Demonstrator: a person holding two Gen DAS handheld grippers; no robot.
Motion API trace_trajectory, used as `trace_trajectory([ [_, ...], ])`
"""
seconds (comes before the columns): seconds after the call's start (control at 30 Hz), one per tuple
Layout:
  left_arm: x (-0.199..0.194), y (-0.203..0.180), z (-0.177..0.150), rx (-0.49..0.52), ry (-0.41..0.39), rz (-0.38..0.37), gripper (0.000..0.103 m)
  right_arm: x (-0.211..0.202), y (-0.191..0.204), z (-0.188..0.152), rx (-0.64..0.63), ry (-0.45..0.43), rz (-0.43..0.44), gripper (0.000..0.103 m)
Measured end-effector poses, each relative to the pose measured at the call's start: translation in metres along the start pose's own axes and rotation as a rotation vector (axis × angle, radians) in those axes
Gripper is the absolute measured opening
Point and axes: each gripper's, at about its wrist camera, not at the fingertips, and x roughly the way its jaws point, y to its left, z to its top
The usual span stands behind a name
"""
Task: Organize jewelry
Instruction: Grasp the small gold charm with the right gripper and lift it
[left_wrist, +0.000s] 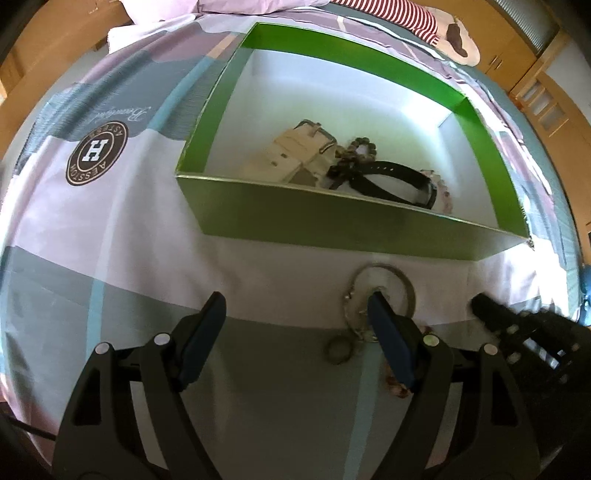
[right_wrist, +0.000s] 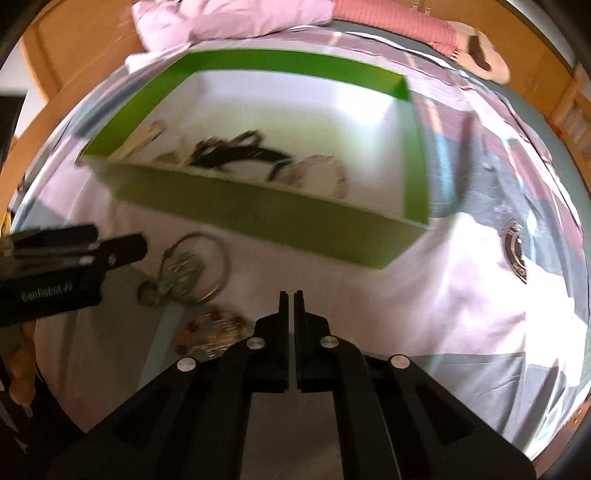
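Note:
A green box (left_wrist: 332, 225) with a white inside lies on the bed. It holds a beige strap (left_wrist: 291, 155), a dark bead bracelet (left_wrist: 360, 147), a black band (left_wrist: 391, 181) and a pale bead bracelet (left_wrist: 441, 188). A silver hoop with chain and charm (left_wrist: 380, 291) lies on the sheet in front of the box. My left gripper (left_wrist: 299, 306) is open, its right finger over the hoop. A brown bead bracelet (right_wrist: 210, 328) lies near the hoop (right_wrist: 199, 266). My right gripper (right_wrist: 291, 295) is shut and empty, right of the hoop. The box (right_wrist: 258, 206) lies beyond it.
The patterned bedsheet (left_wrist: 129, 221) covers the bed and carries a round brown logo (left_wrist: 96, 152). A pink pillow (right_wrist: 221, 18) and a striped plush toy (left_wrist: 424, 18) lie at the far end. Wooden furniture (left_wrist: 532, 85) borders the bed.

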Motion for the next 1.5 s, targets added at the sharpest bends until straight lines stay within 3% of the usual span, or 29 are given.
trace_trajectory([
  [0.17,0.006,-0.014,-0.004,0.079,-0.004,0.030,0.079,0.004,-0.015,0.002,0.057,0.037,0.030,0.004],
  [0.3,0.013,-0.022,-0.004,0.132,-0.019,0.087,0.066,0.009,-0.006,-0.001,0.052,0.077,0.090,0.025],
  [0.4,0.011,-0.022,-0.004,0.131,-0.019,0.059,0.061,0.003,0.013,-0.004,-0.027,0.059,0.107,0.033],
  [0.53,0.006,-0.025,-0.005,0.156,-0.037,0.040,0.061,0.010,0.041,-0.010,-0.126,0.061,0.088,0.033],
  [0.57,0.007,-0.026,-0.006,0.160,-0.033,0.042,0.061,0.014,0.046,-0.013,-0.150,0.066,0.076,0.030],
  [0.6,0.008,-0.027,-0.006,0.164,-0.028,0.045,0.061,0.017,0.051,-0.015,-0.170,0.074,0.067,0.018],
  [0.7,0.011,-0.024,-0.004,0.155,-0.020,0.055,0.061,0.018,0.056,-0.016,-0.183,0.077,0.068,0.018],
  [0.87,0.008,-0.014,0.000,0.115,-0.030,0.059,0.061,0.005,0.034,-0.005,-0.097,0.025,0.041,0.018],
  [1.03,0.006,-0.021,-0.002,0.150,-0.049,0.048,0.061,0.015,0.011,-0.003,0.000,0.075,0.004,0.018],
  [1.13,0.013,-0.027,0.000,0.165,-0.051,0.077,0.061,0.021,0.006,-0.006,0.013,0.092,-0.011,0.018],
  [1.3,0.020,-0.017,0.017,0.090,-0.067,0.079,0.058,0.023,0.007,-0.004,0.010,0.088,-0.012,0.018],
  [1.4,0.027,-0.021,0.018,0.108,-0.045,0.072,0.058,0.022,0.003,-0.005,0.008,0.094,-0.012,0.018],
  [1.5,0.033,-0.029,0.013,0.168,-0.051,0.121,0.059,0.022,0.001,-0.006,0.004,0.093,-0.013,0.018],
])
